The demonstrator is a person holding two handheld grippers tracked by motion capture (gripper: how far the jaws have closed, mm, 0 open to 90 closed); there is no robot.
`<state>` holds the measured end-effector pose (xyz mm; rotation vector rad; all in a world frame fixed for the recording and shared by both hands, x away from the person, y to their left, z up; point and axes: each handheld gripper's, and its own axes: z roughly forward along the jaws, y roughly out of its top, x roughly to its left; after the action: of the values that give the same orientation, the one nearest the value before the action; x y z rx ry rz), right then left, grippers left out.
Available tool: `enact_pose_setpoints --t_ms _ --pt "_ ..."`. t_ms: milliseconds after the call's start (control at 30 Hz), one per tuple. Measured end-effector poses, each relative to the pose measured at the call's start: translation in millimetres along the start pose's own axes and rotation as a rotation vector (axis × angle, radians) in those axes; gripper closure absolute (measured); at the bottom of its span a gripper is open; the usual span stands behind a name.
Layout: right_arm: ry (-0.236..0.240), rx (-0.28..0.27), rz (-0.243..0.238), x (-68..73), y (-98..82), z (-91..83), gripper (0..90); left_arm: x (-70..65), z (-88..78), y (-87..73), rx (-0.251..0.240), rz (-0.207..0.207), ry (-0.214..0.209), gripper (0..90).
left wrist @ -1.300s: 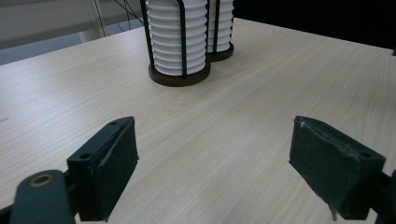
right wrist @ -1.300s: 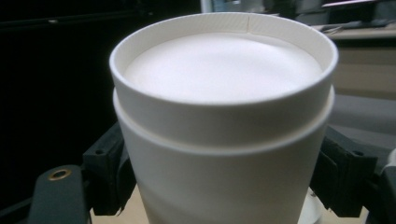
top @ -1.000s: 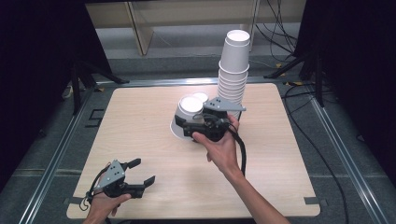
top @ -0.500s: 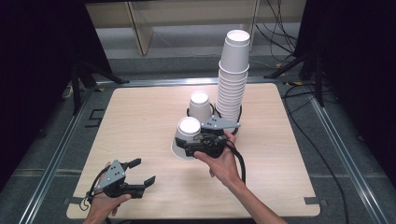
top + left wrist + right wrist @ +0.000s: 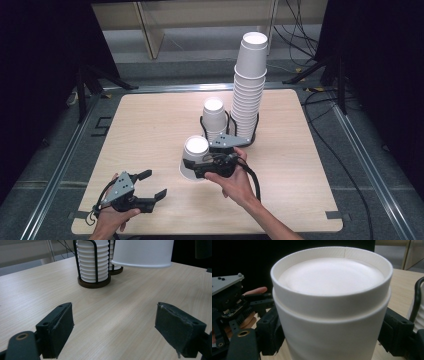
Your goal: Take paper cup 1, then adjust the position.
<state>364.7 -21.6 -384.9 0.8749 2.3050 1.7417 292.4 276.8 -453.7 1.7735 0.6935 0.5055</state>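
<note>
I've got one upside-down paper cup clamped in the right gripper jaws, low over the table near the front. Left gripper jaws gape w/ nothing btwn them. Judging progress: early, tall stack & short stack in their holders are left.

You have a light wooden table with round corners. On it stand two black wire racks, just beside each other. One rack holds a tall stack of white cups. The other holds a short stack.
</note>
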Motion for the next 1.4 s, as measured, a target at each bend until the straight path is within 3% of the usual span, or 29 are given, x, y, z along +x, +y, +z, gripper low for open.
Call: enact_pose_setpoints --t_ms 33,67,100,233,300,333,400,433,500,533,567,633,700,733,800,867,967,1033,1100,1167,1233,1333,1400 --pt "0.008 -0.001 0.019 2.1 -1.5 0.7 20.4 0.0 0.7 -0.2 -0.008 -0.001 -0.005 14.9" --pt "0.002 -0.002 -0.014 0.8 -2.1 1.2 20.5 -0.2 -1.1 0.4 0.013 0.006 0.004 14.9" --pt "0.007 0.000 -0.018 1.8 -3.6 2.0 20.5 -0.5 -0.3 0.2 0.004 0.003 -0.002 14.9" --pt "0.030 0.011 0.003 5.7 -8.0 3.7 20.5 -1.3 -1.1 0.8 0.007 0.002 -0.004 14.9" --pt "0.033 0.028 -0.010 6.1 -9.8 4.5 20.5 -1.7 -0.7 1.0 -0.002 -0.006 -0.008 14.9" --pt "0.041 0.028 0.006 7.8 -10.6 4.5 20.5 -1.1 1.0 0.4 -0.030 -0.009 -0.024 14.9" --pt "0.037 0.016 -0.027 6.4 -12.2 5.6 20.5 -1.1 0.6 0.8 -0.030 -0.010 -0.027 14.9" --pt "0.053 0.021 -0.012 7.4 -13.1 6.2 20.5 -0.9 0.0 1.0 -0.023 -0.004 -0.026 14.9" --pt "0.041 0.041 -0.004 9.1 -14.1 5.1 20.5 -1.6 0.1 1.1 -0.022 -0.009 -0.027 14.9" --pt "0.039 0.031 -0.037 7.4 -14.8 6.3 20.5 -1.9 0.1 1.3 -0.020 -0.007 -0.029 14.8" --pt "0.067 0.029 -0.015 8.9 -15.8 7.8 20.5 -1.8 1.0 1.2 -0.030 -0.001 -0.039 14.8" --pt "0.060 0.027 -0.034 10.4 -17.1 9.7 20.5 -3.4 0.9 1.6 -0.026 -0.007 -0.040 14.9" --pt "0.077 0.027 -0.022 12.0 -17.9 10.9 20.5 -4.3 0.4 2.4 -0.021 -0.001 -0.045 14.8" --pt "0.060 0.022 -0.054 12.0 -18.1 11.4 20.5 -5.0 0.6 2.4 -0.023 -0.005 -0.049 14.8" --pt "0.080 0.035 -0.019 16.4 -18.6 11.5 20.5 -5.7 0.3 2.7 -0.025 0.001 -0.069 14.8" --pt "0.090 0.028 -0.027 18.0 -19.3 13.4 20.5 -7.6 2.3 2.5 -0.055 -0.012 -0.098 14.8" --pt "0.091 0.050 -0.026 21.0 -19.7 14.1 20.5 -9.7 1.2 3.9 -0.038 -0.002 -0.108 14.8" --pt "0.110 0.043 -0.020 23.9 -21.1 17.2 20.5 -10.4 3.8 3.4 -0.055 -0.008 -0.126 14.8" --pt "0.123 0.039 -0.018 26.0 -22.1 19.6 20.5 -11.7 3.3 4.0 -0.030 -0.009 -0.119 14.7" --pt "0.123 0.048 -0.022 26.2 -21.9 19.4 20.5 -11.8 5.0 3.4 -0.040 -0.011 -0.130 14.8" --pt "0.117 0.038 -0.062 25.8 -21.3 20.7 20.5 -12.7 6.2 2.8 -0.046 -0.033 -0.140 14.7" --pt "0.125 0.032 -0.060 29.0 -20.9 23.4 20.5 -13.5 6.4 3.4 -0.041 -0.048 -0.137 14.7" --pt "0.141 0.044 -0.026 32.4 -21.4 25.4 20.5 -13.8 9.2 3.2 -0.059 -0.047 -0.154 14.7"
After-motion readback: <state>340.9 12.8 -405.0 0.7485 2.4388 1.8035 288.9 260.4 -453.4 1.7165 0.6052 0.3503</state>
